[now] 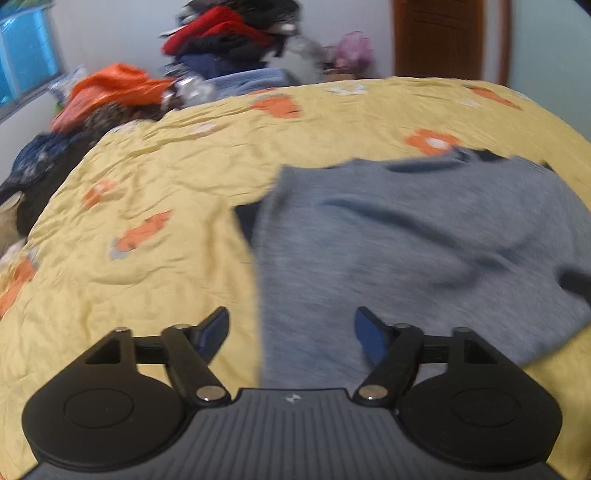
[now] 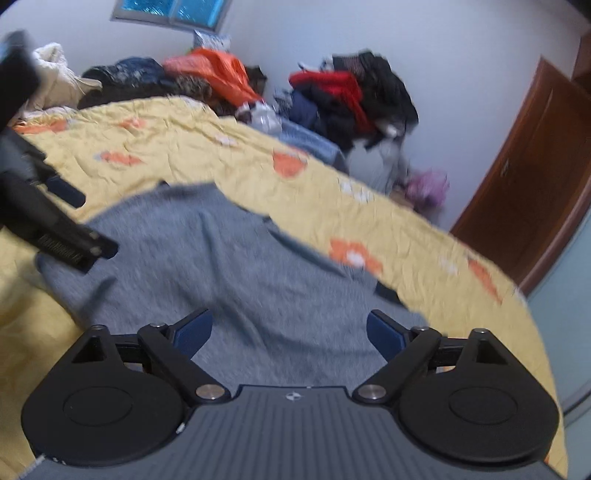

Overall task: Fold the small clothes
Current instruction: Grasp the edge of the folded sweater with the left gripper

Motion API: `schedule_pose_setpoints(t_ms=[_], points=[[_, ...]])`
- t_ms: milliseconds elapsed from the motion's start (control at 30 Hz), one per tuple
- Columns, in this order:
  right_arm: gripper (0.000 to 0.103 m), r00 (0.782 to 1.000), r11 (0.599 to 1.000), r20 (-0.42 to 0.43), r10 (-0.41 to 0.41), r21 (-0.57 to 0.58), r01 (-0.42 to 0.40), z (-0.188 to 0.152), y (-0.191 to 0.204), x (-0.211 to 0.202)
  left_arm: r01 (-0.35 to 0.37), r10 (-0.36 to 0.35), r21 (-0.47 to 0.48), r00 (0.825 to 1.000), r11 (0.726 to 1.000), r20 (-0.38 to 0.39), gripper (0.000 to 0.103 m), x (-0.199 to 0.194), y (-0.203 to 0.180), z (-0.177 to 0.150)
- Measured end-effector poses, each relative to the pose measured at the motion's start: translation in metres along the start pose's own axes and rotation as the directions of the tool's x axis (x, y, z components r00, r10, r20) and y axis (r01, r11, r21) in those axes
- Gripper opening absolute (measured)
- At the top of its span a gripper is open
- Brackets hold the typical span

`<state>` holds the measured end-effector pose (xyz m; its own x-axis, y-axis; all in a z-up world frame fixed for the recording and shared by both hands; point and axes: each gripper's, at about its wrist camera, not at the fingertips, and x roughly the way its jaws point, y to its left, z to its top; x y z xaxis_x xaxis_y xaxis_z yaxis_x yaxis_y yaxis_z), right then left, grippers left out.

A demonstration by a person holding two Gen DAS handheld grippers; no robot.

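Observation:
A small grey-blue knitted sweater (image 1: 406, 240) lies spread on the yellow flowered bedspread (image 1: 166, 177), with a dark lining showing at its edges. My left gripper (image 1: 291, 332) is open and empty, just above the sweater's near left edge. My right gripper (image 2: 290, 332) is open and empty over the sweater (image 2: 229, 258) near its front part. The left gripper (image 2: 79, 225) shows at the left of the right wrist view, over the sweater's left side.
Piles of clothes (image 1: 221, 40) and an orange bag (image 1: 114, 85) lie beyond the bed's far edge against the wall. A brown door (image 2: 535, 192) stands at the right. A window (image 2: 173, 11) is on the far wall.

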<state>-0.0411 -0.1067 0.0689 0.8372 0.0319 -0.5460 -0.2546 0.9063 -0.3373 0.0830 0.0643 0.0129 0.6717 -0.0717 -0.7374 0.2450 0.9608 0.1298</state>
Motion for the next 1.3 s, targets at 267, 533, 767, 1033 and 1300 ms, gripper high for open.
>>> schedule_pose_setpoints(t_ms=[267, 533, 767, 1033, 1300], points=[[0.095, 0.997, 0.974, -0.031, 0.075, -0.21, -0.08, -0.002, 0.083, 0.003, 0.194, -0.218, -0.284, 0.975, 0.939, -0.052, 0.078, 0.045, 0.075, 0.014], [0.095, 0.998, 0.918, -0.054, 0.031, -0.394, -0.05, -0.014, 0.136, 0.017, 0.378, -0.441, -0.443, 0.896, 0.813, -0.046, 0.078, 0.092, 0.105, 0.03], [0.095, 0.998, 0.9, 0.026, -0.054, -0.431, 0.06, -0.008, 0.164, 0.037, 0.438, -0.503, -0.482, 0.864, 0.759, -0.007, 0.078, 0.117, 0.105, 0.045], [0.094, 0.991, 0.913, 0.087, -0.104, -0.388, 0.13, 0.009, 0.178, 0.065, 0.508, -0.546, -0.495, 0.834, 0.705, 0.078, 0.077, 0.148, 0.107, 0.067], [0.053, 0.996, 0.939, 0.057, -0.066, -0.335, 0.081, 0.022, 0.177, 0.083, 0.459, -0.496, -0.431, 0.868, 0.777, 0.03, 0.027, 0.166, 0.091, 0.089]])
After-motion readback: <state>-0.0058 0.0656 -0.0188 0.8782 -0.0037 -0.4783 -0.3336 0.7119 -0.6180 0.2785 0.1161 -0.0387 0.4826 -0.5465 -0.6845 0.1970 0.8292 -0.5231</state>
